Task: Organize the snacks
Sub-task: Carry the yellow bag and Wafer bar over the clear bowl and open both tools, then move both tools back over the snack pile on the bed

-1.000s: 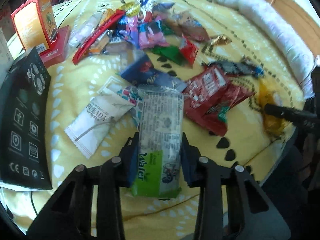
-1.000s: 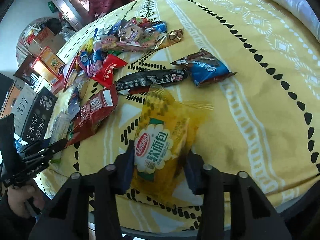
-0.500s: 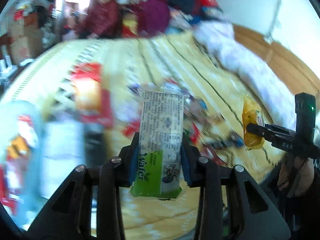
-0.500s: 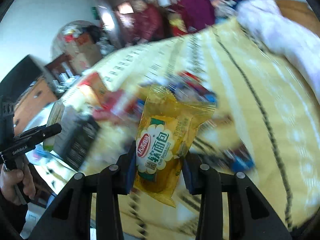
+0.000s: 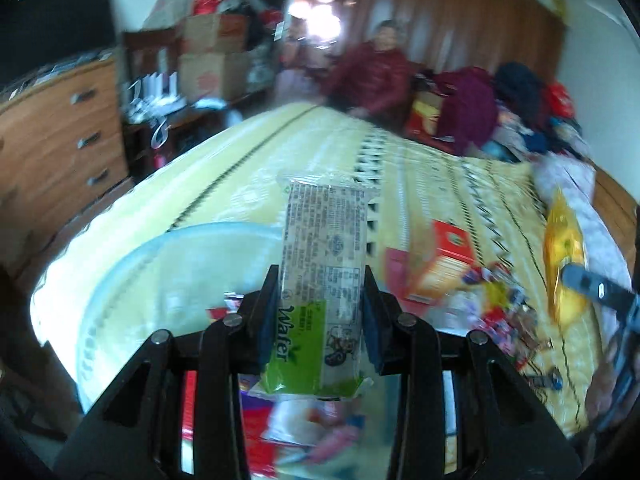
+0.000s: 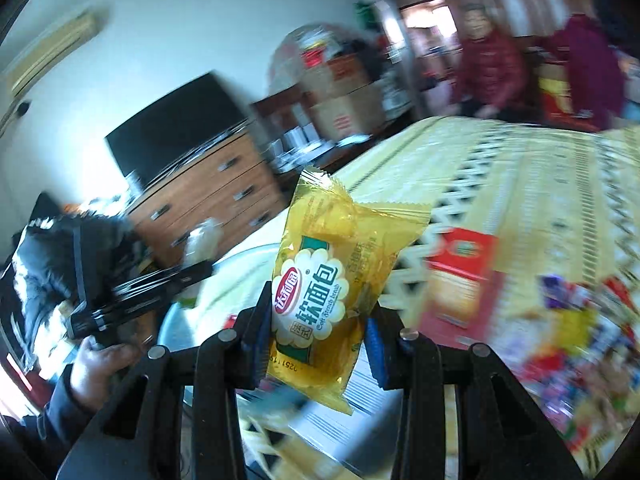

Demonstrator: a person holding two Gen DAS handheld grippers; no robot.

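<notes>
My left gripper (image 5: pixel 319 312) is shut on a green-and-clear wafer pack (image 5: pixel 322 280), held up above a pale blue plastic tub (image 5: pixel 132 264) with snack packs inside it. My right gripper (image 6: pixel 316 328) is shut on a yellow soft-bread pack (image 6: pixel 328 276). That yellow pack (image 5: pixel 564 256) and the right gripper (image 5: pixel 596 288) also show at the right edge of the left wrist view. In the right wrist view the left gripper (image 6: pixel 160 284) sits at the left, held by a hand (image 6: pixel 96 364). A blurred heap of loose snacks (image 5: pixel 500 312) lies on the yellow bedspread (image 5: pixel 420 168).
A red and orange box (image 5: pixel 444 264) stands on the bed beside the tub. A wooden chest of drawers (image 5: pixel 60 140) with a dark screen (image 6: pixel 176 128) stands left of the bed. A person in a red jacket (image 5: pixel 376 76) sits at the far end, by cardboard boxes.
Both grippers have risen from the snack heap and swung left, each keeping its pack. The tub and the room's far side have come into view.
</notes>
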